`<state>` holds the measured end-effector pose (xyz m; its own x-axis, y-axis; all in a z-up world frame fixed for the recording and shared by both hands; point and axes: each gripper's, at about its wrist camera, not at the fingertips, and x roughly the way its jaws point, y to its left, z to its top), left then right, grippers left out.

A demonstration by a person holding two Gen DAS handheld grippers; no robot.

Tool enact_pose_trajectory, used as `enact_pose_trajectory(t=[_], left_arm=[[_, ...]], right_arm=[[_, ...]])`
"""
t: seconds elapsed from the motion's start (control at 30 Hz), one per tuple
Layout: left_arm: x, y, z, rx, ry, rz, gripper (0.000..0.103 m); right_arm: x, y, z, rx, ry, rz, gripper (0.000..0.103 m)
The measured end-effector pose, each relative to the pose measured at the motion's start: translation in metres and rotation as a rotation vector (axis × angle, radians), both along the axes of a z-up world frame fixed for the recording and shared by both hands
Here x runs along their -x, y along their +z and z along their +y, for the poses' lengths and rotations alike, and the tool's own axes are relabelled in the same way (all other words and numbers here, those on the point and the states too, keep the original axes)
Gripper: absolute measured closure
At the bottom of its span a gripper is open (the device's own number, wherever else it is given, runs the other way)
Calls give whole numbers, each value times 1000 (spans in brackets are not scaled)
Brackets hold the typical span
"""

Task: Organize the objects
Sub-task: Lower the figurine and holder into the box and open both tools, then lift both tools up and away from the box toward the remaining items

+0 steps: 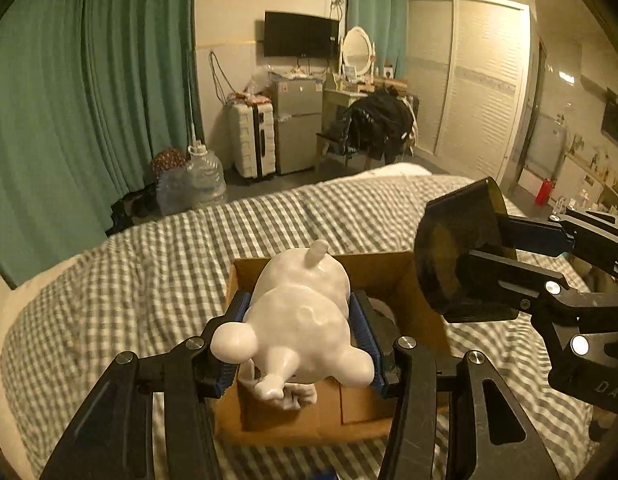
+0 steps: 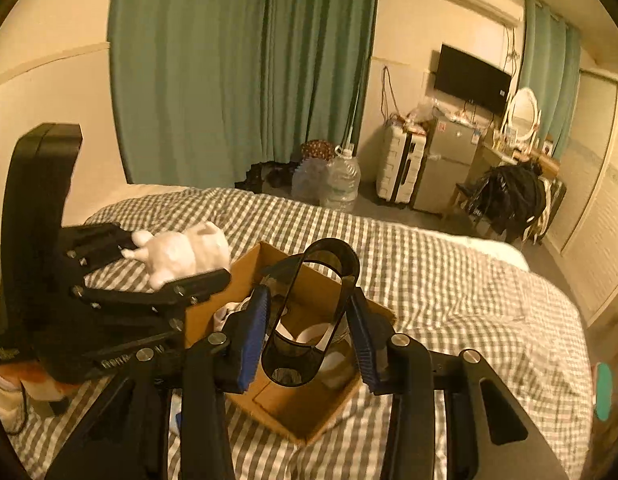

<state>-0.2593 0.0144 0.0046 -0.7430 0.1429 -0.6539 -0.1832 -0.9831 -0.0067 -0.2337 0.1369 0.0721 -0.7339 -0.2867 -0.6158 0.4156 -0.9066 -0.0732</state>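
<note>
Left gripper [image 1: 299, 336]: jaws pinching the white figurine [image 1: 305, 320] by its flanks, blue pads pressed to either side; in the right wrist view it sits at the left [image 2: 213, 276], over the box's near-left edge
White figurine: glossy, rounded, with stubby limbs and a small peg at its far end; held above the cardboard box [image 1: 421, 312], clear of the bedding; seen also from the right wrist [image 2: 185, 254]
Cardboard box: open-topped, resting on the bed [image 1: 149, 280]; white cloth-like items lie inside [image 2: 317, 338]; a crumpled white piece shows beneath the figurine [image 1: 297, 398]
Bed: covered in a grey-and-white checked quilt [image 2: 449, 272]
Right gripper [image 2: 309, 332]: jaws pinching the dark container [image 2: 313, 316] across its sides; in the left wrist view it enters from the right [image 1: 489, 264]
Dark container: translucent, dark, oblong-mouthed, tilted with its opening toward the camera in the right wrist view; held above the box's interior; in the left wrist view it hangs at the box's right edge [image 1: 457, 256], just beside the figurine but apart from it
Background: green curtain [image 1: 89, 100]; water jug [image 1: 205, 176]; white suitcase [image 1: 255, 140]; wall television [image 1: 301, 34]; wardrobe doors [image 1: 481, 80]
</note>
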Motion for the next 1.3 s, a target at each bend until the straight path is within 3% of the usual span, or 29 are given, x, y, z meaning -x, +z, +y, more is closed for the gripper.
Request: enact_pose_trajectory(t=[0.3, 0.43, 0.53, 0.6, 0.83, 0.9, 0.97, 1.03, 1.07, 1.17, 1.3], left_arm=[[58, -72, 0, 25, -6, -103, 52], [75, -83, -5, 4, -9, -121, 51], [83, -89, 0, 37, -24, -122, 51], [85, -94, 3, 54, -32, -130, 51], [84, -99, 4, 31, -42, -161, 49], [81, -98, 3, 20, -34, -169, 35], [81, -94, 0, 2, -18, -171, 26], [78, -85, -3, -15, -21, -167, 26], [75, -78, -3, -14, -21, -161, 24], [63, -53, -1, 13, -11, -115, 11], [38, -7, 1, 41, 12, -33, 6]], right_arm=[[75, -74, 0, 1, -26, -119, 66], [88, -103, 5, -11, -44, -149, 67], [92, -119, 5, -20, -34, -173, 70], [93, -125, 6, -26, -25, -187, 74], [88, -129, 10, -13, -25, -181, 74], [87, -126, 12, -5, -29, -176, 74], [85, -122, 13, -4, -47, -163, 67], [80, -115, 14, -1, -77, -144, 50], [78, -110, 17, 5, -89, -132, 48], [68, -85, 24, 46, -118, -88, 37], [52, -39, 31, 90, -147, -29, 17]])
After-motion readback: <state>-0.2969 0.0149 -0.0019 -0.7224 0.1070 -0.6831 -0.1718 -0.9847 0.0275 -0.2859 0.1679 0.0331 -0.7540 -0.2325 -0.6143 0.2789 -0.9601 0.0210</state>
